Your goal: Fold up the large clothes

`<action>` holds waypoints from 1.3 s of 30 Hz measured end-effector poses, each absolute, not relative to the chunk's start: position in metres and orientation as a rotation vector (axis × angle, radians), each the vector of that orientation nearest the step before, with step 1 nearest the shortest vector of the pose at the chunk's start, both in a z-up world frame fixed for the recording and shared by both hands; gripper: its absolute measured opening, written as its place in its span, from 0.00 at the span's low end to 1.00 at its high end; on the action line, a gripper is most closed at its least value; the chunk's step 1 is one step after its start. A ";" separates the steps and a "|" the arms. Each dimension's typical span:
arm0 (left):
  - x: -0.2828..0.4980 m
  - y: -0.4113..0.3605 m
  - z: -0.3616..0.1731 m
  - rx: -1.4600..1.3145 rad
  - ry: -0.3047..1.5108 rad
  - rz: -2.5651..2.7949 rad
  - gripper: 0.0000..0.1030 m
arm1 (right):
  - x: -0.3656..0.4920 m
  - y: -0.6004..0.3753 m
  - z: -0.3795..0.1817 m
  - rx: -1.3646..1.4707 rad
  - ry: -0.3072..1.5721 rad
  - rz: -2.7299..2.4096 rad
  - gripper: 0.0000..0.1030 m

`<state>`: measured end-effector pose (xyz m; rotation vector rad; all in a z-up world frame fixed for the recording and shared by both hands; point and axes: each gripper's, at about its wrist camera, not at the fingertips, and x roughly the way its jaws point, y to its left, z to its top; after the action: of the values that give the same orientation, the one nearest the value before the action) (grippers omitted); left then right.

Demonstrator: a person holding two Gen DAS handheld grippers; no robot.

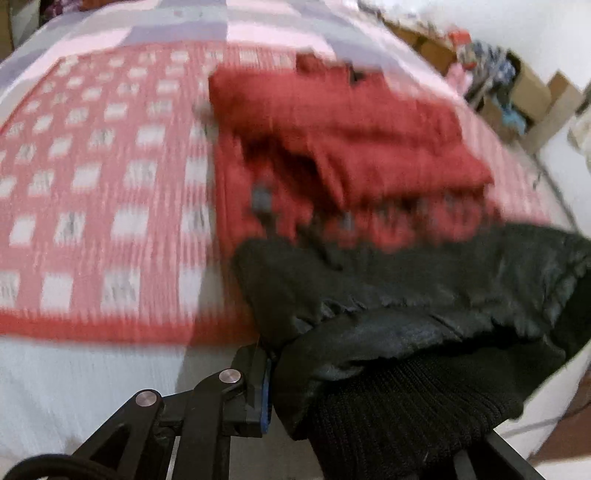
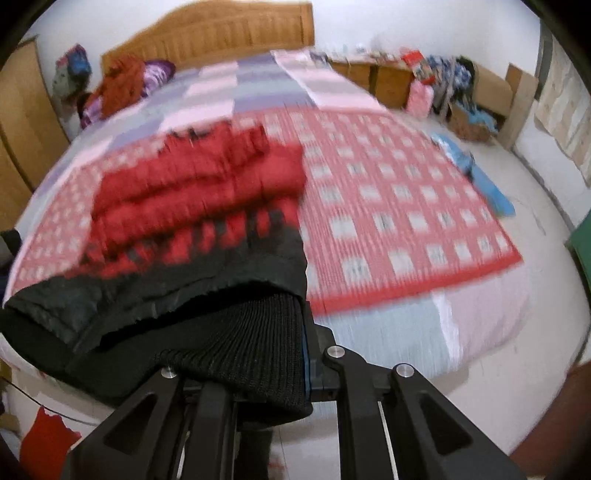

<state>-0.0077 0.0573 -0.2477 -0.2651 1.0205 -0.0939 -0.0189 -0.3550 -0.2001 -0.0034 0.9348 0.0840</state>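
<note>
You hold the jacket [image 1: 343,147] by its black ribbed hem [image 1: 406,402], one corner in each gripper. The left gripper [image 1: 280,391] has its jaws pressed together on the hem's left corner, at the lower centre of the left view. The right gripper [image 2: 295,369] pinches the hem's other corner, at the lower centre of the right view.

The step in hand appears to be the hem fold: the hem edge is raised off the bed [image 2: 406,206] while the red upper part lies on the checked cover.

The jacket occupies the centre-right of the left view and the centre-left of the right view. Its long axis runs from the hem at the bottom of each frame up toward the headboard [image 2: 221,33]; the collar end points away from you. Blur hides finer detail.

For the next move, carry both corners forward together, level with each other, and lay the hem over the red part. Keep the edge taut between the grippers so that the fold line is straight.
</note>
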 end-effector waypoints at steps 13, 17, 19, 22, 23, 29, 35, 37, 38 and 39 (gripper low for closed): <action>0.266 0.111 -0.229 -0.338 0.991 0.015 0.13 | 0.281 -0.332 -0.157 0.073 0.729 0.208 0.10; 0.344 0.102 -0.268 -0.286 1.098 0.102 0.13 | 0.376 -0.320 -0.198 0.019 0.825 0.139 0.05; 0.372 0.099 -0.295 -0.286 1.169 0.150 0.14 | 0.419 -0.314 -0.227 -0.002 0.896 0.104 0.05; 0.395 0.098 -0.332 -0.309 1.247 0.218 0.17 | 0.448 -0.305 -0.261 -0.101 0.952 0.086 0.05; 0.397 0.099 -0.339 -0.318 1.249 0.229 0.18 | 0.454 -0.305 -0.273 -0.116 0.968 0.085 0.05; 0.404 0.097 -0.351 -0.336 1.237 0.199 0.19 | 0.475 -0.320 -0.318 -0.093 1.044 0.101 0.06; 0.418 0.112 -0.318 -0.360 1.399 0.002 0.72 | 0.462 -0.333 -0.281 -0.067 0.977 0.215 0.25; 0.426 0.120 -0.308 -0.399 1.458 -0.045 0.95 | 0.457 -0.341 -0.261 -0.056 0.950 0.231 0.52; 0.431 0.129 -0.297 -0.425 1.448 -0.051 0.95 | 0.454 -0.346 -0.249 -0.034 0.932 0.230 0.56; 0.435 0.139 -0.284 -0.459 1.421 -0.053 0.95 | 0.450 -0.349 -0.238 -0.017 0.907 0.221 0.61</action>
<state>0.4353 0.1391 -0.2843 -0.4586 1.4206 -0.0534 0.4500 -0.3491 -0.2378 -0.0167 0.9071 0.2208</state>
